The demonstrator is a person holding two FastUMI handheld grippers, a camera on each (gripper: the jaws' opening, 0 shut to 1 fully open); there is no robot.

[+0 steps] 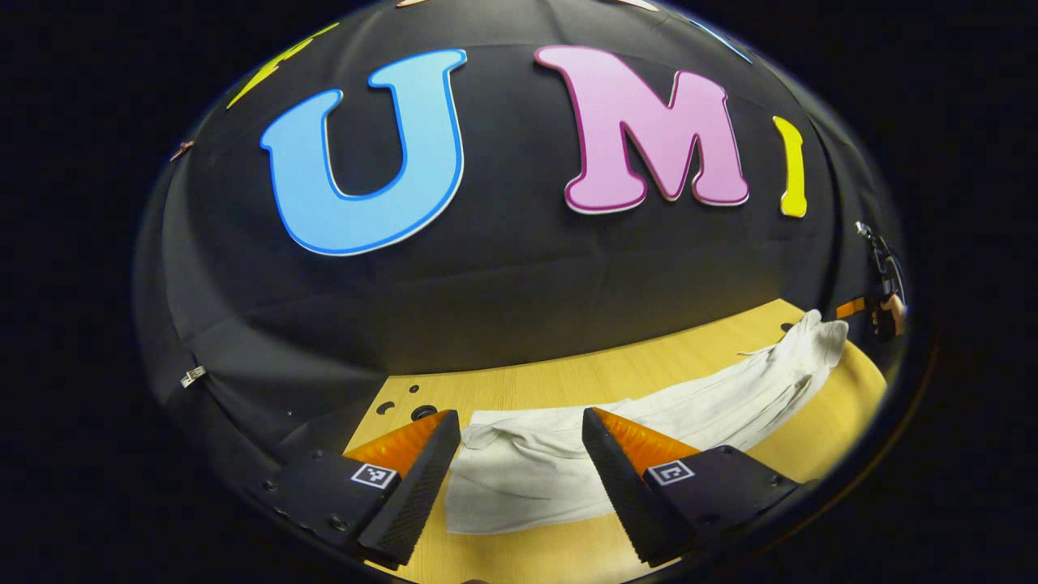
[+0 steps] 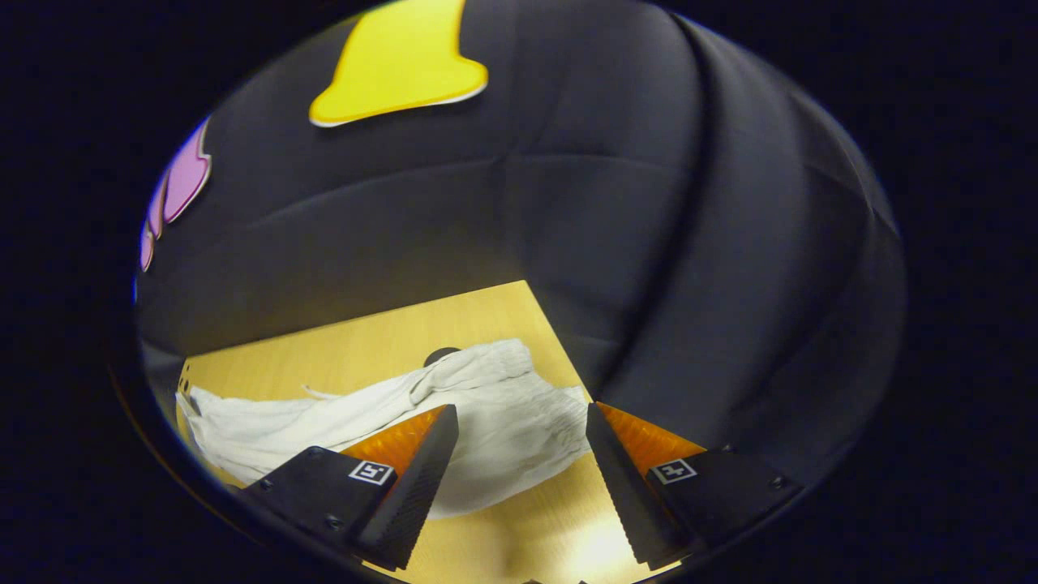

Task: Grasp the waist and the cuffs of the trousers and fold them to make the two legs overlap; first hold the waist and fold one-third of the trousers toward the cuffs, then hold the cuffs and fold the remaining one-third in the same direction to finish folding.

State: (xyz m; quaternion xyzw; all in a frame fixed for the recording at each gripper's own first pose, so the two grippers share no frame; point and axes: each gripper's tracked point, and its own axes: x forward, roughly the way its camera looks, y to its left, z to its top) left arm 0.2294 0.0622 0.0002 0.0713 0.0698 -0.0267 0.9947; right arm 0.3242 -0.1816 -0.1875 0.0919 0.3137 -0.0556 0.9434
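Note:
White trousers [image 1: 697,405] lie stretched out and rumpled on the wooden table [image 1: 568,381]. In the left gripper view, one flat end lies on the table between the fingers of my left gripper [image 1: 521,418], which is open and hovers over it. The cloth runs off to the far right, where the other gripper [image 1: 882,304] shows small at the table's corner. In the right gripper view, the gathered waist end of the trousers [image 2: 519,405] lies under my right gripper [image 2: 521,410], which is also open with its fingers apart above the cloth.
The black cloth wall [image 1: 503,284] rises just behind the table. Small round holes [image 1: 422,412] mark the tabletop near the left end, and a dark hole [image 2: 442,354] shows behind the waist. Bare wood [image 2: 551,527] lies in front of the trousers.

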